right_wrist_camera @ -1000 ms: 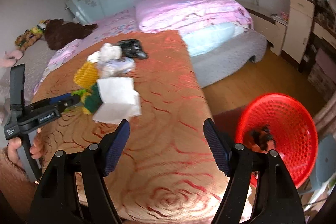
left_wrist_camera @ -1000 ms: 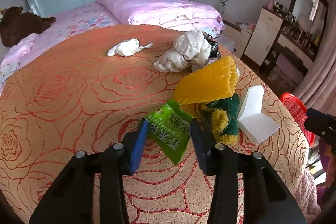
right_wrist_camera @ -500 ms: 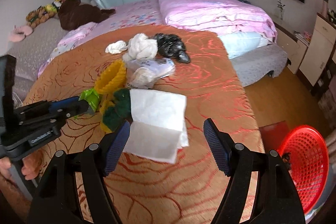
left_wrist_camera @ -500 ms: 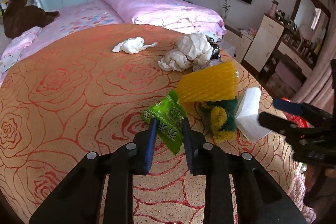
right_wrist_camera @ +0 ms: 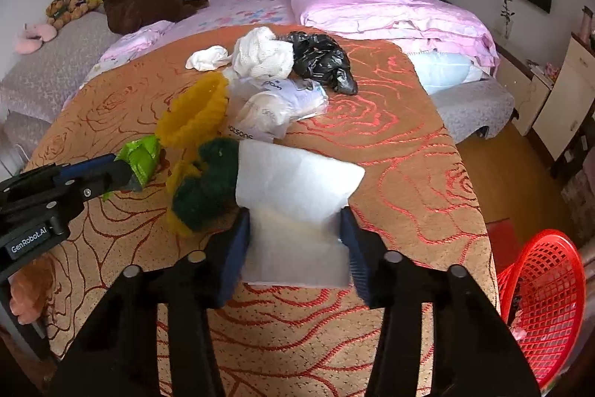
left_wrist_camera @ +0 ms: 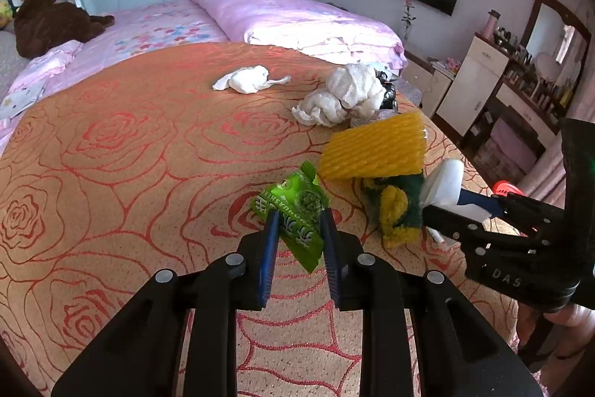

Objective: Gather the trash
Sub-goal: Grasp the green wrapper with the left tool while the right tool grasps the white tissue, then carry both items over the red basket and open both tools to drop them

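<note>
Only the right wrist view shows one red basket (right_wrist_camera: 541, 300), right of the right gripper (right_wrist_camera: 293, 240), whose jaws, just closing, pinch one white foam sheet (right_wrist_camera: 297, 188); the left gripper (left_wrist_camera: 299, 233) has clamped one green wrapper (left_wrist_camera: 293, 211) between its tips.

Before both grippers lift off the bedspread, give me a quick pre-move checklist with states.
1. Left gripper shut on green snack wrapper: ok; jaws have just been closing.
2. Right gripper shut on white foam sheet: ok; jaws have just been closing, sheet bowed between them.
3. Green-and-yellow scrubber free of the sheet: cannot tell, they touch.
4. Yellow foam net off the wrapper: cannot tell.
5. Red basket in view, open: ok.
6. Grips firm enough for the carry: cannot tell.
</note>
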